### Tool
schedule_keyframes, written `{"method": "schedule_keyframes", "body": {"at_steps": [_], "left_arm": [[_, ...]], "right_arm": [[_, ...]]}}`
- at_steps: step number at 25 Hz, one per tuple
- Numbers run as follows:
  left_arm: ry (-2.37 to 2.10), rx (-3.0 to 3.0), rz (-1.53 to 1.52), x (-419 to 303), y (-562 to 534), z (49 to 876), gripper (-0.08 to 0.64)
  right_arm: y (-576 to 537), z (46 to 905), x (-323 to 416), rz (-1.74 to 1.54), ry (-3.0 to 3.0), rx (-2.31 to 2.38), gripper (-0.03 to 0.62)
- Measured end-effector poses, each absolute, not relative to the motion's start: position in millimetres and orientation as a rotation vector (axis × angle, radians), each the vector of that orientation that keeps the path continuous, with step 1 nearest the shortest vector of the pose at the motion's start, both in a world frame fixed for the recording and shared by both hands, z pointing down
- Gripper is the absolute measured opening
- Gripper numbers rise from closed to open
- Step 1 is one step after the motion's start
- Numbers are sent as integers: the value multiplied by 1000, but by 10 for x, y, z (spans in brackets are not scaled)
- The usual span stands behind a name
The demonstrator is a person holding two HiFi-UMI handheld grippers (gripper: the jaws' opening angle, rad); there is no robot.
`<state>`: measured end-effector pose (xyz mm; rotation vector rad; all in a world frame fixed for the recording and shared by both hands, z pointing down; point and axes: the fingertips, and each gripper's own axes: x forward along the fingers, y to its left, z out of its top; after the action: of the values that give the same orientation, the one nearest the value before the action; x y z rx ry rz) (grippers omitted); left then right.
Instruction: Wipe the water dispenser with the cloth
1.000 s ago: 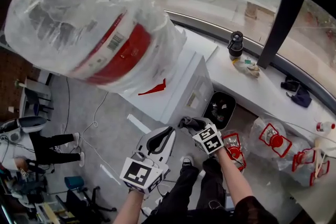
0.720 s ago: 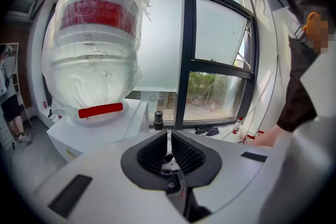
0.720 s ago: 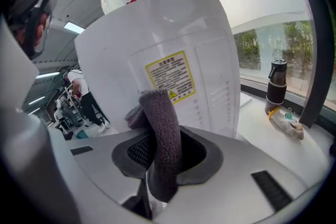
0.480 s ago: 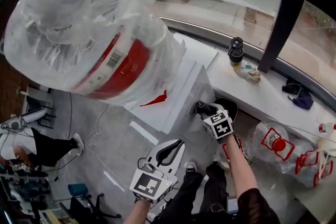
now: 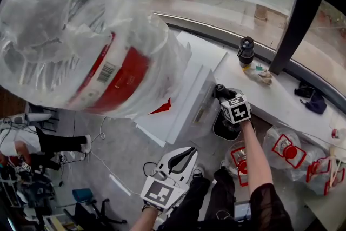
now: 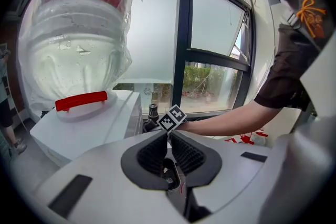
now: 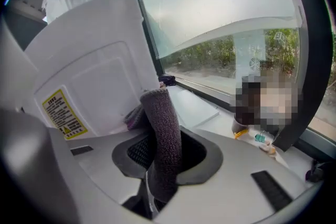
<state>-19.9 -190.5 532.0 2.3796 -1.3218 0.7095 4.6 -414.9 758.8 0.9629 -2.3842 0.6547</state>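
My left gripper (image 5: pixel 185 154) hangs low, jaws pressed together on nothing. My right gripper (image 5: pixel 219 92) pinches the cloth (image 7: pixel 163 128) at the dispenser's (image 5: pixel 181 103) side. On top stands 1 plastic-wrapped bottle (image 5: pixel 75 35) with water inside.

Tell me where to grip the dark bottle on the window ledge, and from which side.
Take the dark bottle round its body, below the cap, coming in level from the room side. It stands upright on the ledge, with the window frame close on its far side.
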Motion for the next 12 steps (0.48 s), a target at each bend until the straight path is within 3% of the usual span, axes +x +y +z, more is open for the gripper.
{"method": "schedule_keyframes", "body": {"at_steps": [12], "left_arm": [[-1283, 2376, 755, -199, -1943, 5557, 23]], "right_arm": [[-4057, 7906, 421, 703, -2331, 1043, 104]]}}
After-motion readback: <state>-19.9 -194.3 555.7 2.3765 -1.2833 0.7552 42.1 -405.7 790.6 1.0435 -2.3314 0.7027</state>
